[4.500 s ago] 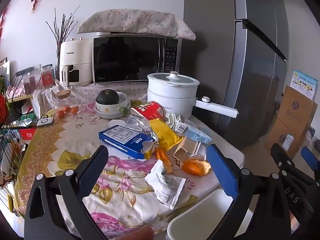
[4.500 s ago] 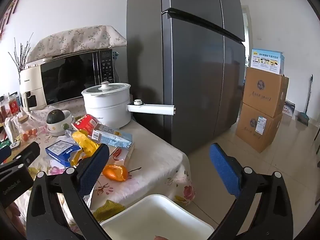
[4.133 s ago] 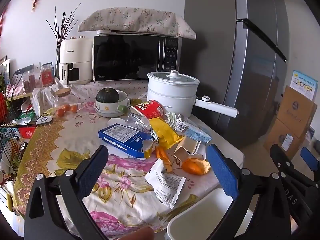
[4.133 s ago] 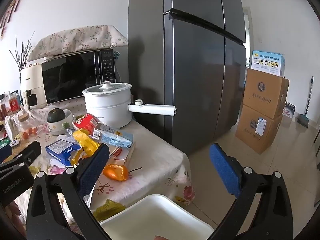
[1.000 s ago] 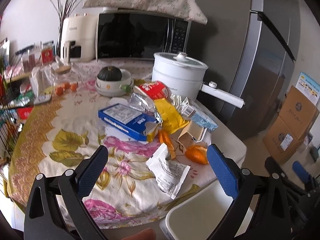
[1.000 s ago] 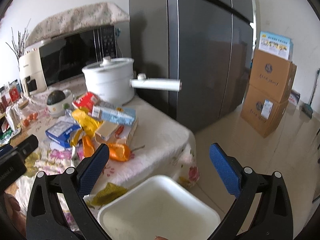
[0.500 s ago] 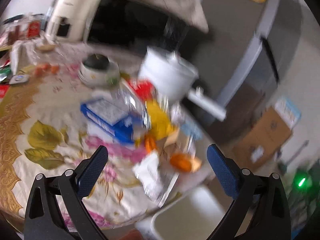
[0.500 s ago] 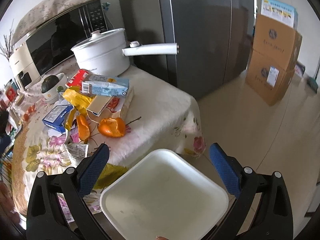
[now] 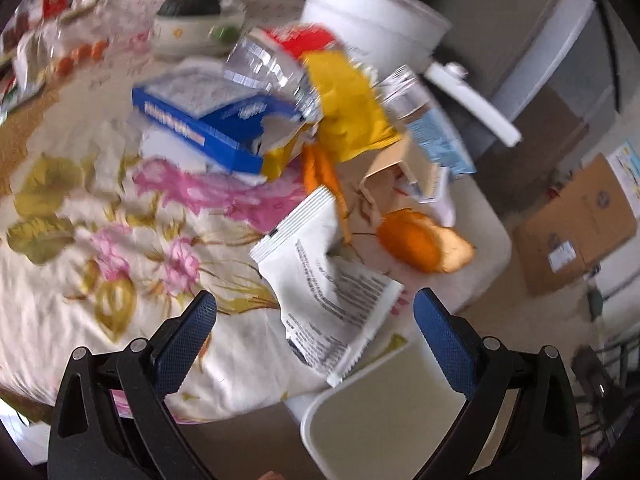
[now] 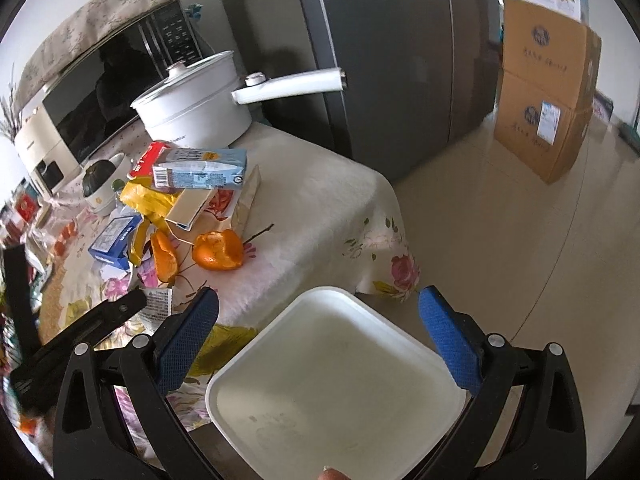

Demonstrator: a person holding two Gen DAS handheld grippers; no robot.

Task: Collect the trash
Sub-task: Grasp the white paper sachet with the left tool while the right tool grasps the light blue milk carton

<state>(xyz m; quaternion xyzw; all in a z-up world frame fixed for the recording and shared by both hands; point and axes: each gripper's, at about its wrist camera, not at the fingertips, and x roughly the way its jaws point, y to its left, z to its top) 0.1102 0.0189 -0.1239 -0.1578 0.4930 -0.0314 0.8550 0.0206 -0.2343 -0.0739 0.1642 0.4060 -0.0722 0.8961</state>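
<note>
From the left wrist view, the left gripper hangs with its fingers spread wide and holding nothing, over the near edge of the bench. Between the blue pads lies a white printed wrapper, its lower corner overhanging the rim of the white bin beside the bench. Further back sit an orange peel, a blue box, a yellow wrapper and a light-blue carton, heaped loosely together in front of the white pot. This picture is smeared by motion, so fine edges are hard to read.

From the right wrist view, the right gripper is likewise wide apart and empty, poised above the bin, which looks empty. The peel and a second peel piece lie near the bench edge.

The wrapper is thin, flat and slick; in my judgement a pinch from above may slide off or catch the tablecloth instead. Closing too fast could push it past the bin onto the floor.
</note>
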